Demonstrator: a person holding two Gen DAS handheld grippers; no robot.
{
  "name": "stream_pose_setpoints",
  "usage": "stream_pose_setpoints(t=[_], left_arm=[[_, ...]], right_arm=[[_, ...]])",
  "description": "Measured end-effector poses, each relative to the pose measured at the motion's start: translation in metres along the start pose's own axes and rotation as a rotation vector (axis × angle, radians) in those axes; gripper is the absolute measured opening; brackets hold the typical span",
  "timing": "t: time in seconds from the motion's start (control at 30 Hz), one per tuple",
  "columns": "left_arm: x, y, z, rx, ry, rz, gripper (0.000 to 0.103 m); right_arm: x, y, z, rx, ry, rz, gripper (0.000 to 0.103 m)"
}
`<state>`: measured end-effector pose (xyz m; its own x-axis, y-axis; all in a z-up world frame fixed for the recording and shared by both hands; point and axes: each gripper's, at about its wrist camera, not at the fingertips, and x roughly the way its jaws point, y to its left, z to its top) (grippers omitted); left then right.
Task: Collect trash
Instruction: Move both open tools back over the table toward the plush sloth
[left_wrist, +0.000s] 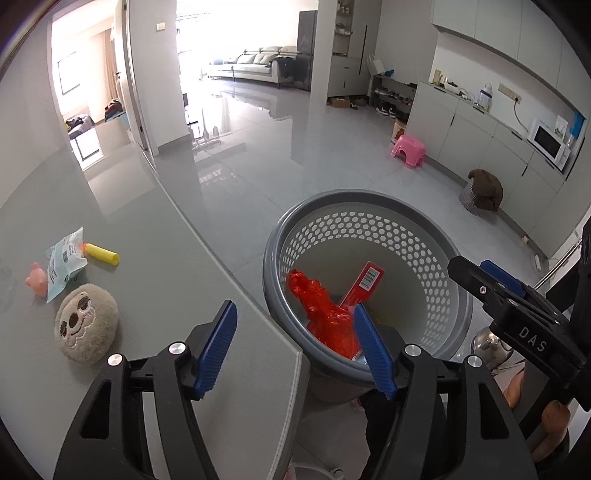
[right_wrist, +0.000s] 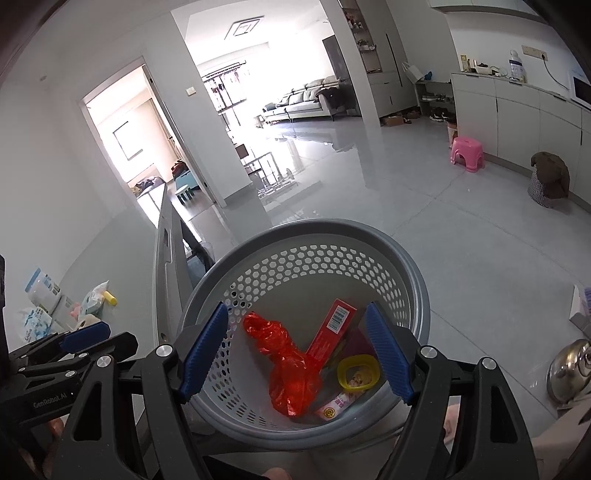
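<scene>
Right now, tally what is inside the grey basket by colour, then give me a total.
Inside the grey basket, as far as the right wrist view shows:
Red: 2 (crumpled plastic bag, long carton)
Yellow: 1 (round lid)
Pink: 1 (small packet, partly hidden)
Total: 4
A darker item under the carton is too hidden to count.

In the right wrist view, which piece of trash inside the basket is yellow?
The round yellow lid, lying low in the basket beside the red box. The crumpled plastic bag is red too.
</scene>
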<state>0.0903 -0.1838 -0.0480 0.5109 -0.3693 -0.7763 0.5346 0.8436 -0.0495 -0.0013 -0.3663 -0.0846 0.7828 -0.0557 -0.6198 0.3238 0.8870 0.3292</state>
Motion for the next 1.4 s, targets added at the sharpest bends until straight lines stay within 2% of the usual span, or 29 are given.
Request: stream_pose_setpoints(t=[0.43, 0.73, 1.4], left_arm=[[-0.034, 0.026, -0.015, -0.038, -0.051, 0.029, 0.069], [-0.057, 0.054, -0.031, -0.083, -0.082, 0.058, 0.071], [-0.093, 0.129, -0.068, -0.194, -0.134, 0.170, 0.072]], right_arm=[[-0.024, 0.022, -0.007, -0.030, -0.020, 0.035, 0.076], [-0.033, 0.051, -0.015, -0.075, -0.022, 0.060, 0.076], [-0.029, 0.124, -0.031, -0.173, 0.015, 0.148, 0.077]])
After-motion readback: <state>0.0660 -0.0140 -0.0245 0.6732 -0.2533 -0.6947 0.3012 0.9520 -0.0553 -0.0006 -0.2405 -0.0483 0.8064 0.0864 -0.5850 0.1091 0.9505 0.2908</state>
